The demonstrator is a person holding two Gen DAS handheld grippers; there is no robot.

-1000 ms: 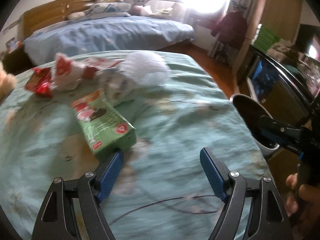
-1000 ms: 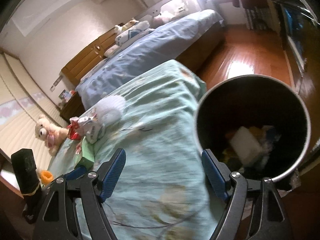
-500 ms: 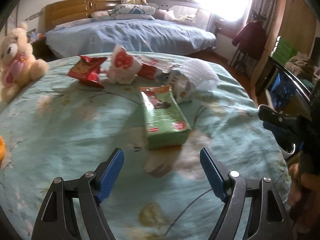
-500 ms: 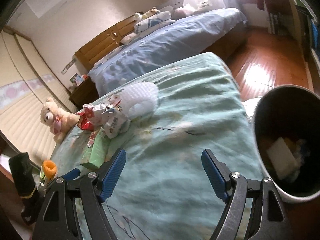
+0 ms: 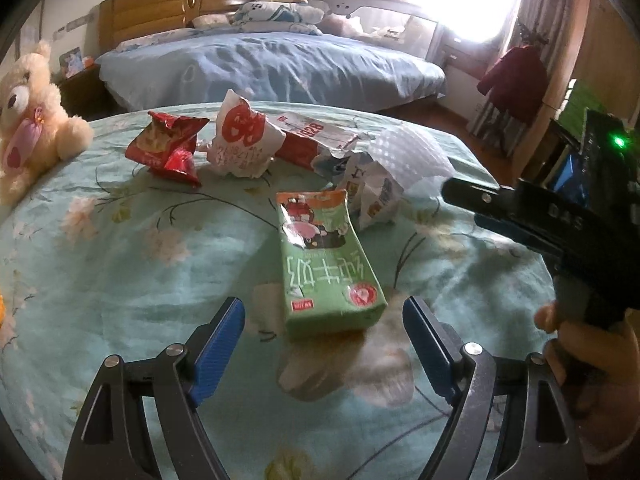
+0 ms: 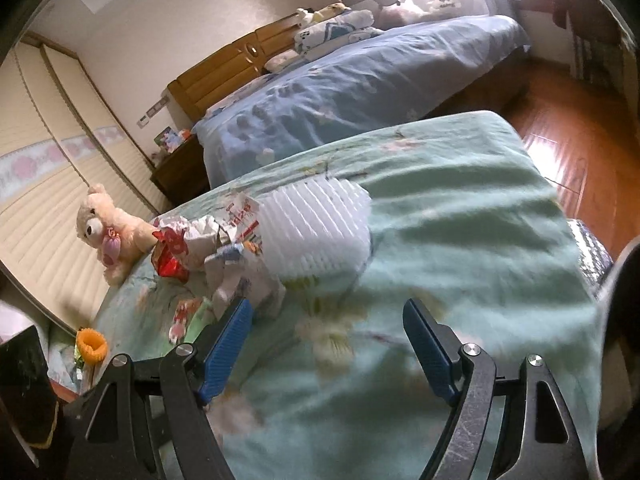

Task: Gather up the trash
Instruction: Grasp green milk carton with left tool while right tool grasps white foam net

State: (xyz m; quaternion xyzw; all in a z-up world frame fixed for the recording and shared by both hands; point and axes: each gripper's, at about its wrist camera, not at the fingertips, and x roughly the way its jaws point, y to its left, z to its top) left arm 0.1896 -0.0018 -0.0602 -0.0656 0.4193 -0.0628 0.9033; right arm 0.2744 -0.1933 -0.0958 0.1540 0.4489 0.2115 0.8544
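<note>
The left gripper (image 5: 323,334) hangs low over the green floral bed cover (image 5: 120,264) with its fingers (image 5: 218,338) spread wide and holding nothing; the near end of the green milk carton (image 5: 326,262) lies just ahead of them, roughly centred in the gap. The carton looks flattened and empty, so it is probably light and fairly stiff along its edges, with a glossy skin that could slip. A pinch across its two long sides near the closest end seems the safest hold, since the soft bedding beneath may give under pressure. Beyond the carton and slightly right sits a crumpled white wrapper (image 5: 374,196), thin and crushable, then the white foam net sleeve (image 5: 412,158), springy and almost weightless. Farther ahead to the left lie a white-and-red paper bag (image 5: 244,140) and a red foil snack bag (image 5: 170,148), both likely crackly and slick. The right gripper (image 6: 327,344) is likewise wide open and empty, with the foam sleeve ahead between its fingers.
</note>
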